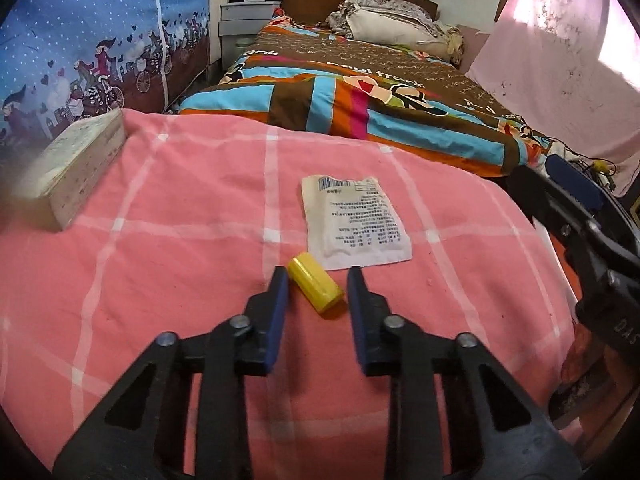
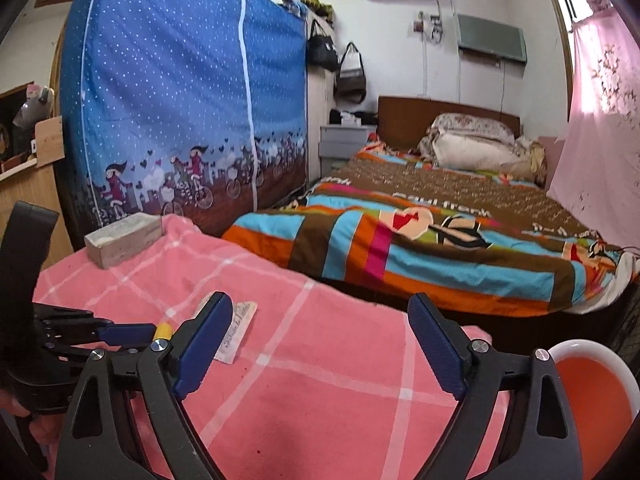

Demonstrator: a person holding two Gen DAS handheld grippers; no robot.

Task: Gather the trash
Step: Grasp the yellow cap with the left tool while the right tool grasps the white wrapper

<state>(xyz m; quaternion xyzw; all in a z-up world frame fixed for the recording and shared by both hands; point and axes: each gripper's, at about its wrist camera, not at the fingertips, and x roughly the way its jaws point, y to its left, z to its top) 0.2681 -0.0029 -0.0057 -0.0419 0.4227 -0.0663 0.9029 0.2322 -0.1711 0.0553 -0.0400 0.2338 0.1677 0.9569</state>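
Jaws of the left gripper (image 1: 318, 282) straddle the yellow cap (image 1: 316, 287), apart, while the right gripper (image 2: 320, 320) hovers wide open.

Yellow cap (image 2: 162, 331): mostly hidden between left gripper (image 2: 132, 334) fingers and right gripper's own near finger (image 2: 204, 340). White packet (image 2: 236, 332) behind that finger, print too small to read. Bowl (image 2: 592, 384) beside right finger, cut by frame edge. Block (image 1: 68, 176) far left, blurred.

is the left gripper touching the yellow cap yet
Apart. The left wrist view shows pink cloth on both sides between the yellow cap and the open left gripper fingers.
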